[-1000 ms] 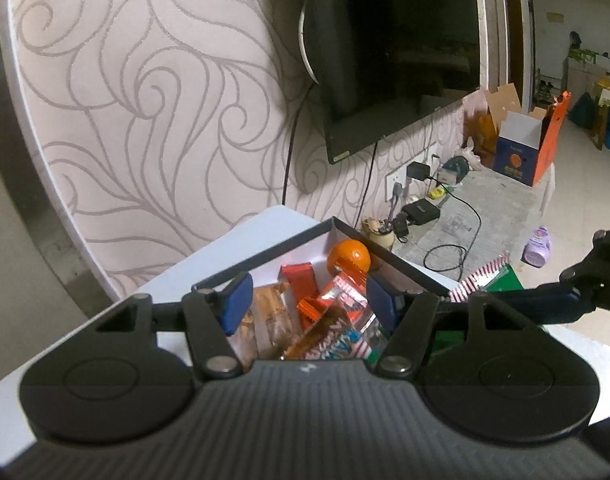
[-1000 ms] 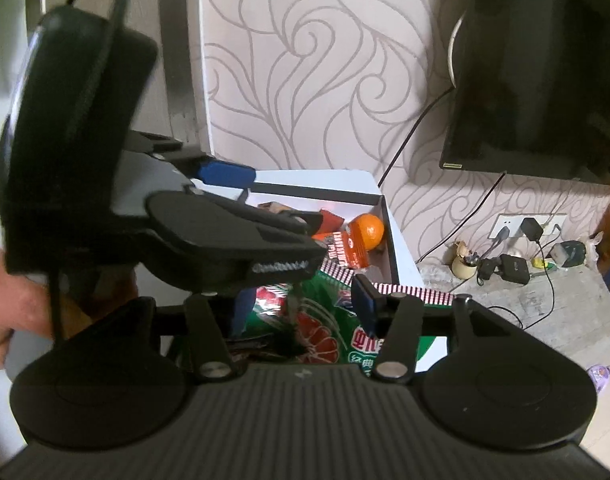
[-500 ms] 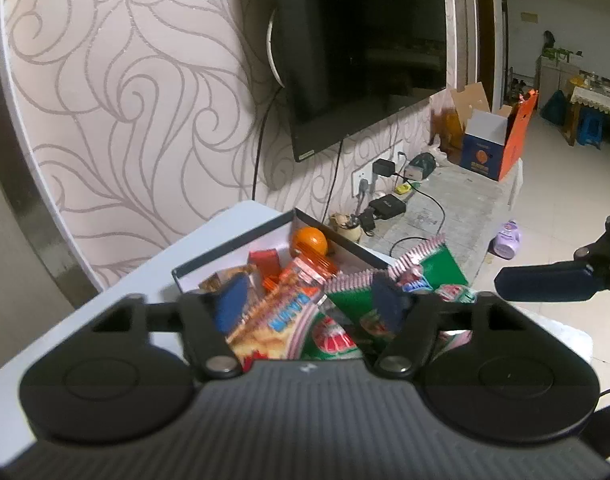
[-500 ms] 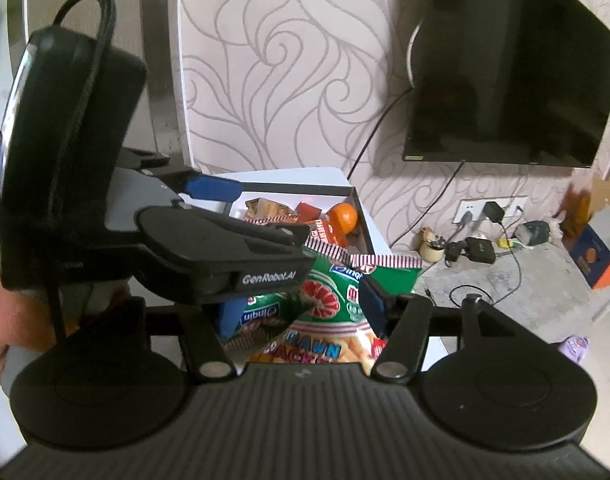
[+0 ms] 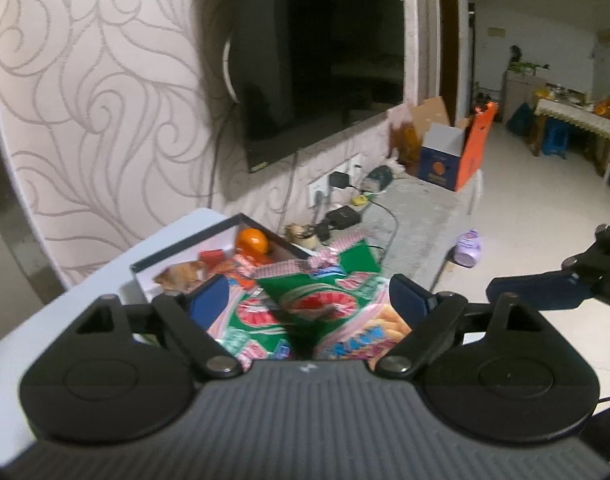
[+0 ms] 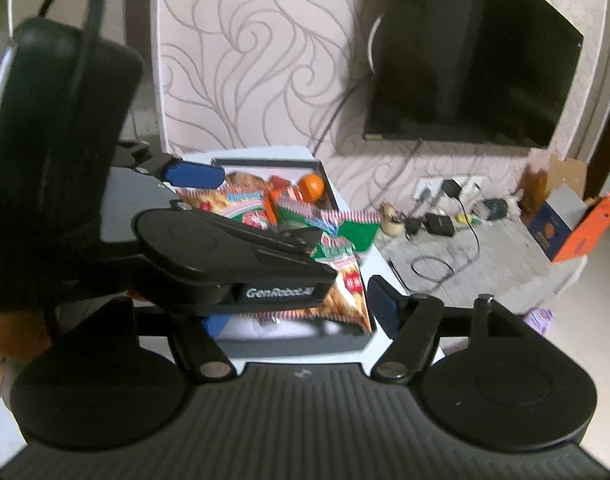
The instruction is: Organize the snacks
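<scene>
Left tool [image 5: 309,300], seen from its own wrist view, has just been spreading its jaws and now stands wide with nothing clamped, and it has backed off so that more of the green prawn-cracker bag [image 5: 317,300] shows, lying loose in the box [image 5: 177,252] with the orange [image 5: 252,240] at the far end. From the right wrist view our right tool [image 6: 301,316] has likewise been widening and grips nothing, the box of snacks [image 6: 337,342] sitting beyond its tips on the white tabletop [image 6: 117,192]. We judge both releases done, so this placement looks finished.
</scene>
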Demonstrator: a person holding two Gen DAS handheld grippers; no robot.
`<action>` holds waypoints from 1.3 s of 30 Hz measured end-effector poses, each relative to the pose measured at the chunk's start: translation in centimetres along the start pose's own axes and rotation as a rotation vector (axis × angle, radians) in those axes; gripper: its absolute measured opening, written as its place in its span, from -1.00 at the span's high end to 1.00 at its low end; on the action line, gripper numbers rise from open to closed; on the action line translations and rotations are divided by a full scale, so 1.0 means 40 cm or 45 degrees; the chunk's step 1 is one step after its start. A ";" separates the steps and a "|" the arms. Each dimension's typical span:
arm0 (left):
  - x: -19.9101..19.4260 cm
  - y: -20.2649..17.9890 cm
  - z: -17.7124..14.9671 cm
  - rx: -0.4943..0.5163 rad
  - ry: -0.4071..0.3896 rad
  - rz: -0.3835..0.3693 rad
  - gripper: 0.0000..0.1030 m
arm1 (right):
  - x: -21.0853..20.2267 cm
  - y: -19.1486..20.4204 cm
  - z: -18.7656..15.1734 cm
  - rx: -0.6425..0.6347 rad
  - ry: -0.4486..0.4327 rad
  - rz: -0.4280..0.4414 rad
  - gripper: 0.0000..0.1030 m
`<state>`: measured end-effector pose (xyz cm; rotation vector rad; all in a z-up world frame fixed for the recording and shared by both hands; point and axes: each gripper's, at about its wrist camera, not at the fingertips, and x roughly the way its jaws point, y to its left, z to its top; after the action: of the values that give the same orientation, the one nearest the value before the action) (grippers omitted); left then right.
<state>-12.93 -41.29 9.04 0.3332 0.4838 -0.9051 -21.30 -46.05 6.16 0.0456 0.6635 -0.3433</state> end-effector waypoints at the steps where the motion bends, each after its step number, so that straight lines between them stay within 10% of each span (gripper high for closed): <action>1: 0.002 -0.006 -0.001 0.011 0.008 0.012 -0.73 | 0.000 -0.001 -0.004 0.008 0.009 -0.014 -0.46; 9: -0.070 -0.017 -0.026 -0.009 0.009 0.161 -0.72 | -0.062 -0.013 -0.052 0.121 0.004 0.028 -0.47; 17: -0.210 0.033 -0.089 -0.473 -0.052 -0.018 -0.72 | -0.179 0.010 -0.117 0.080 -0.044 0.152 -0.64; 30: -0.347 -0.124 -0.155 -0.232 -0.005 0.420 -0.72 | -0.367 0.006 -0.271 0.160 -0.072 0.212 -0.79; 39: -0.393 -0.134 -0.193 -0.312 -0.015 0.388 -0.72 | -0.418 0.015 -0.316 0.149 -0.061 0.184 -0.85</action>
<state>-27.51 -30.30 10.49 0.1710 0.5110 -0.5442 -40.88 -38.59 6.37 0.1953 0.5883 -0.2432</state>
